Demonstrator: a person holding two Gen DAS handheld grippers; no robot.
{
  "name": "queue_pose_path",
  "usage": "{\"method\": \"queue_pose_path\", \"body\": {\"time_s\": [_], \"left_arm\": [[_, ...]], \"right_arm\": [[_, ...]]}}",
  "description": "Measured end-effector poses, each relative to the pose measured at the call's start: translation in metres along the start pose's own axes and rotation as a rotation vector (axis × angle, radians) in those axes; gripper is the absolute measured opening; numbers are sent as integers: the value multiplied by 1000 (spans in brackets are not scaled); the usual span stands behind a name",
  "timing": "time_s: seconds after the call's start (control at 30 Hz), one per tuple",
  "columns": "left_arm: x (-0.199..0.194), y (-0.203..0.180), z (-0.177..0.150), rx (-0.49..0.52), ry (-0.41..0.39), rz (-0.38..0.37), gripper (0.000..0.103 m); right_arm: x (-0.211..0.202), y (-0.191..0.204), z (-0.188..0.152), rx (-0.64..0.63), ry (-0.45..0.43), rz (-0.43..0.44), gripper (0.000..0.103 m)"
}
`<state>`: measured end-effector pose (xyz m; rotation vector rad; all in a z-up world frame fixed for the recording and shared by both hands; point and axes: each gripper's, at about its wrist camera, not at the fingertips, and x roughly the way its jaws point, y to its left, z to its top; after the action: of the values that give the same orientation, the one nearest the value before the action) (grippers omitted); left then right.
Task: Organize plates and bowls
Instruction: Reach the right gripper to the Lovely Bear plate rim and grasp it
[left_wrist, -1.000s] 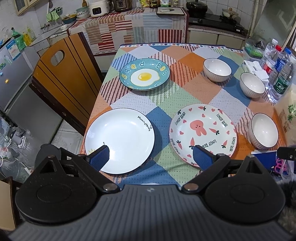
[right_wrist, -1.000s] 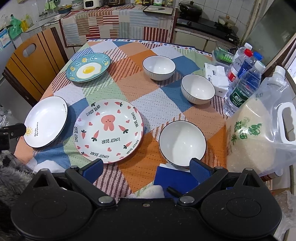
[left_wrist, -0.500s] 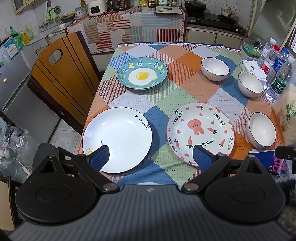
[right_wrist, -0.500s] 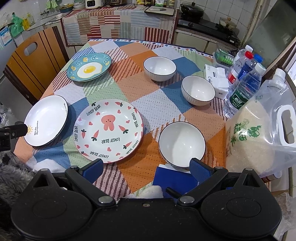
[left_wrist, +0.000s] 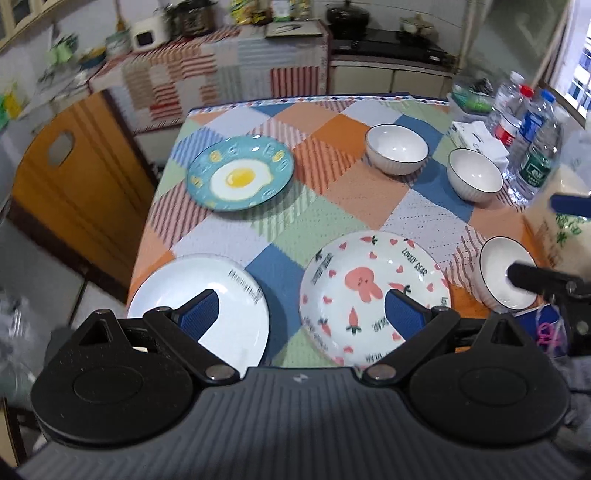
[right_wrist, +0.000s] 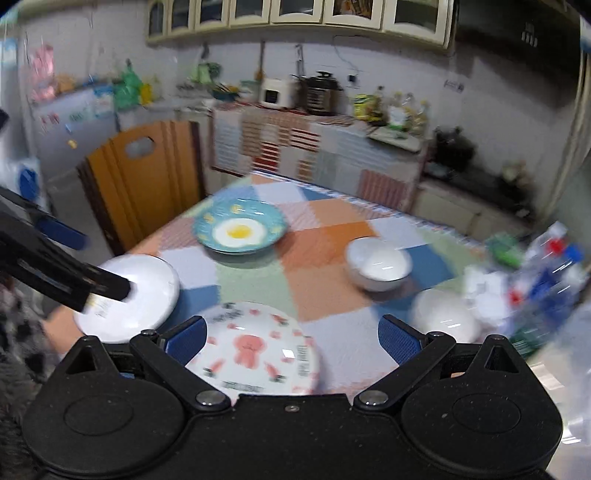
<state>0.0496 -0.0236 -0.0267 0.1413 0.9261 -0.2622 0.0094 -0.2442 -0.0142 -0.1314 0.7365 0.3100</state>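
Both grippers hang above the near edge of the table (left_wrist: 373, 177) with their jaws spread wide and nothing between them. The left gripper (left_wrist: 301, 314) is over the gap between the plain white plate (left_wrist: 207, 291) and the pink rabbit plate (left_wrist: 373, 291); the right gripper (right_wrist: 291, 338) looks across the rabbit plate toward the egg plate (right_wrist: 240, 230). Three white bowls (left_wrist: 397, 147) stand to the right, one very near the water bottles (left_wrist: 535, 162). The right view is blurred, so a quick reach could strike a plate rim or knock a bottle. The shallow plates may slip from the jaws.
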Motion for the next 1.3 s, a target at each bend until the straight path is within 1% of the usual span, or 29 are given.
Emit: {"method": "queue_pose_path", "body": {"time_s": [0.07, 0.13, 0.2, 0.3, 0.33, 0.37, 0.43, 0.5, 0.57, 0.63, 0.7, 0.73, 0.83, 0.87, 0.9, 0.93, 1.0, 1.03, 1.07, 1.1, 1.13, 1.17, 1.23, 1.3], "left_arm": [[19, -1, 2, -2, -4, -25, 97], [40, -1, 5, -5, 9, -66, 96], [62, -2, 6, 6, 36, -86, 95], [92, -5, 4, 35, 68, -71, 94], [101, -5, 4, 46, 80, -67, 94], [111, -5, 2, 52, 102, -62, 94], [127, -5, -1, 64, 148, -74, 90], [139, -3, -5, 54, 164, -76, 90], [146, 1, -9, 35, 169, -89, 90], [154, 5, -13, 11, 188, -103, 89], [165, 9, -13, -7, 249, -112, 88], [170, 10, -12, -9, 261, -112, 86], [176, 13, -11, 3, 249, -124, 78], [178, 16, -11, -3, 249, -127, 72], [180, 18, -11, -14, 250, -132, 67], [182, 20, -11, -26, 250, -141, 64], [185, 23, -14, -41, 242, -161, 51], [186, 23, -15, -43, 241, -163, 47], [188, 23, -17, -39, 247, -164, 37], [190, 22, -19, -34, 256, -166, 31], [191, 22, -20, -39, 265, -175, 31], [193, 23, -21, -65, 277, -202, 28], [193, 22, -22, -77, 278, -203, 28], [192, 21, -23, -71, 268, -202, 28]], "right_arm": [[16, -14, -11, 101, 28, 93, 101], [39, -24, -23, 199, 114, 173, 101], [56, -28, -36, 257, 171, 217, 100], [77, -24, -59, 318, 263, 241, 99], [82, -23, -68, 335, 288, 232, 96], [85, -20, -74, 349, 306, 225, 95], [95, -18, -87, 388, 351, 239, 95], [107, -20, -97, 441, 400, 258, 95], [114, -18, -104, 471, 397, 244, 94], [119, -17, -108, 485, 380, 235, 89], [122, -20, -109, 527, 338, 266, 88], [124, -23, -110, 548, 332, 263, 89], [128, -27, -113, 574, 309, 260, 87], [129, -27, -113, 577, 300, 260, 86], [130, -29, -114, 578, 295, 262, 83], [132, -29, -115, 576, 295, 258, 79], [134, -30, -118, 572, 291, 251, 74], [135, -30, -119, 574, 292, 243, 71], [135, -31, -120, 580, 288, 241, 70], [134, -32, -122, 583, 280, 241, 66], [134, -33, -123, 586, 274, 238, 59], [134, -34, -124, 588, 270, 225, 54], [133, -35, -126, 585, 262, 205, 32], [133, -39, -130, 595, 255, 186, 22]]}}
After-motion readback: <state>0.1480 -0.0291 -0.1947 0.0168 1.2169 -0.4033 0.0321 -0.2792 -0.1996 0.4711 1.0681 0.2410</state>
